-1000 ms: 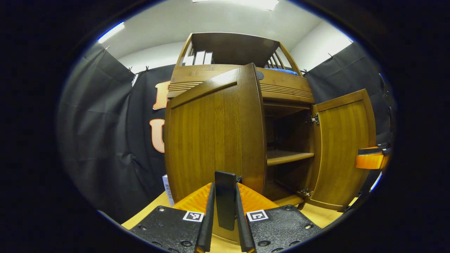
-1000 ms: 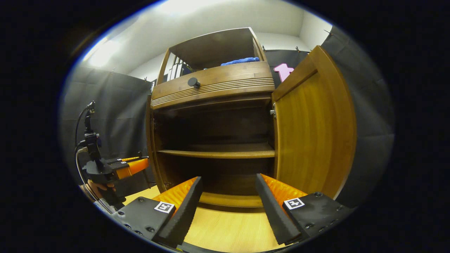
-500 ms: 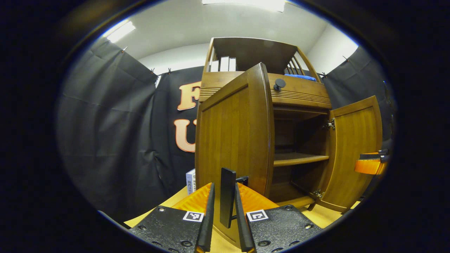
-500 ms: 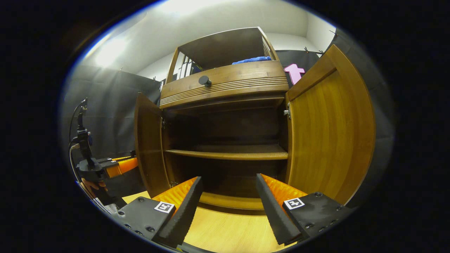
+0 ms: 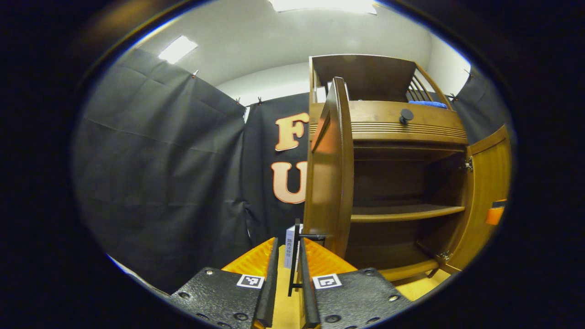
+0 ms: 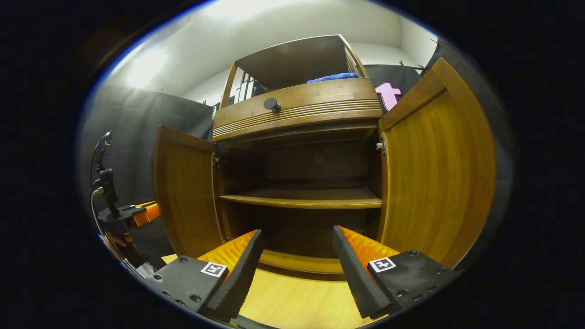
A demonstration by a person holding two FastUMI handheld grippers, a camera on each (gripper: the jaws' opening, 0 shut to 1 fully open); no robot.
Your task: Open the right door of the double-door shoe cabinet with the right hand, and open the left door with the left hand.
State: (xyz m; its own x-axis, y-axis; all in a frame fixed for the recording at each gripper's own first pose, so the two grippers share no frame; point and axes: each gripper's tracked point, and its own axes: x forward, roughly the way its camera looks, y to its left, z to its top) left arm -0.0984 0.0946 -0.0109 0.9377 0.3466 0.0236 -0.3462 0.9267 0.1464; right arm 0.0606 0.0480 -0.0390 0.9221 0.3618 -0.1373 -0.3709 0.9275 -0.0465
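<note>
The wooden shoe cabinet (image 6: 297,109) stands with both lower doors swung out. In the left gripper view the left door (image 5: 330,173) shows almost edge-on, and my left gripper (image 5: 289,292) is shut on its thin black handle (image 5: 296,256). The right door (image 5: 486,183) stands wide open at the far right. In the right gripper view my right gripper (image 6: 297,274) hangs open in front of the cabinet's inside, touching nothing, between the left door (image 6: 185,196) and the right door (image 6: 434,169). The left gripper (image 6: 132,214) and the hand holding it show beyond the left door.
Inside, a bare shelf (image 6: 301,198) crosses the cabinet at mid-height. Above the doors is a drawer with a round dark knob (image 6: 272,104). A blue cloth (image 6: 333,76) lies in the top compartment. The cabinet stands on a light wooden floor (image 6: 297,301). A small white box (image 5: 289,246) stands by the cabinet's left side.
The left door has swung further out, from half open to nearly edge-on in the left gripper view, with my left gripper on its handle. The right gripper has stayed open and almost still.
</note>
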